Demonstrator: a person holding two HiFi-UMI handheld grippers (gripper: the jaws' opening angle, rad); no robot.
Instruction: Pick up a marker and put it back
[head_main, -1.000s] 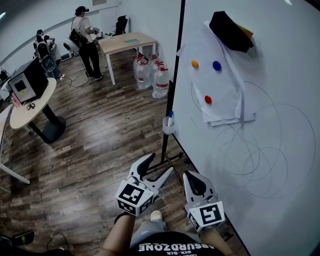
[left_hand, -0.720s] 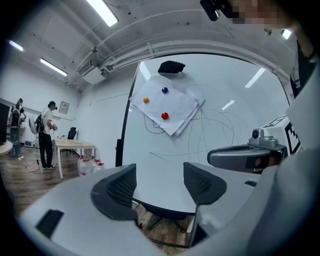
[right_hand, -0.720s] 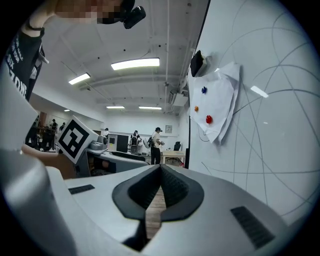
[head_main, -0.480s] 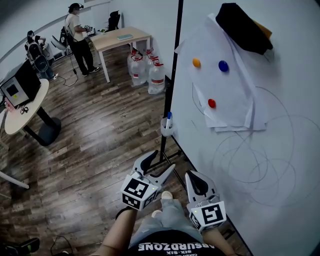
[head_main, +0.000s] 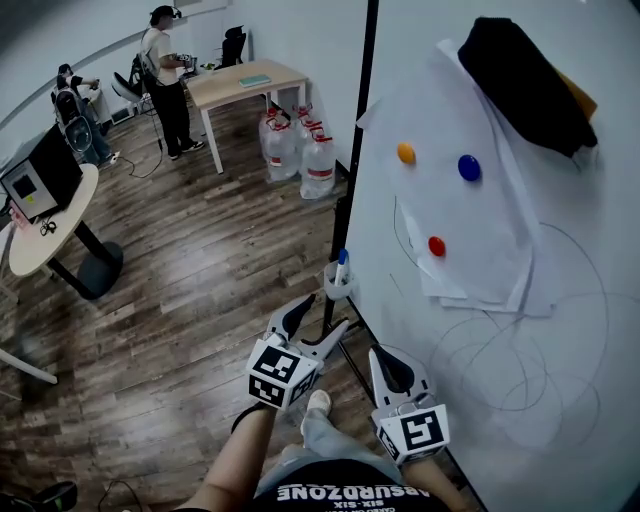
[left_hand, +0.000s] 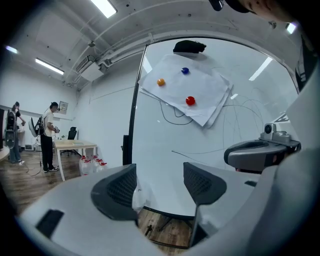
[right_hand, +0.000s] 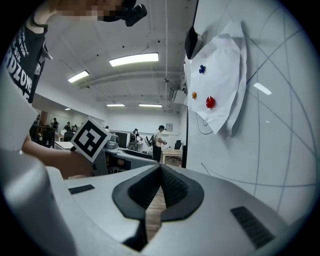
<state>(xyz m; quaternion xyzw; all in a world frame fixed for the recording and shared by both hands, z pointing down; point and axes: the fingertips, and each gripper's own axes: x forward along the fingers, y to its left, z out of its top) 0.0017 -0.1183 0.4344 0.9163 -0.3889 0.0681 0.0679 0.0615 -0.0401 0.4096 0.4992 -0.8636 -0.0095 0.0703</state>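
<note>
The marker (head_main: 342, 262) stands upright in a clear cup (head_main: 337, 285) at the whiteboard (head_main: 480, 400) edge, just ahead of the left gripper (head_main: 322, 320), whose empty jaws are spread wide to receive it, while the right gripper (head_main: 380, 356) idles with jaws pressed together

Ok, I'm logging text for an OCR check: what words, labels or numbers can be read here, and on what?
"ABSURDZONE": upside down on the person's black shirt, head view.
"ZONE": what seems the end of that same print, right gripper view.
Smaller line under the shirt print: cut off at the edge, unreadable.
Cubes: square codes only, no letters.
Bottles, red labels: too small to read.
Marker: no legible print.
</note>
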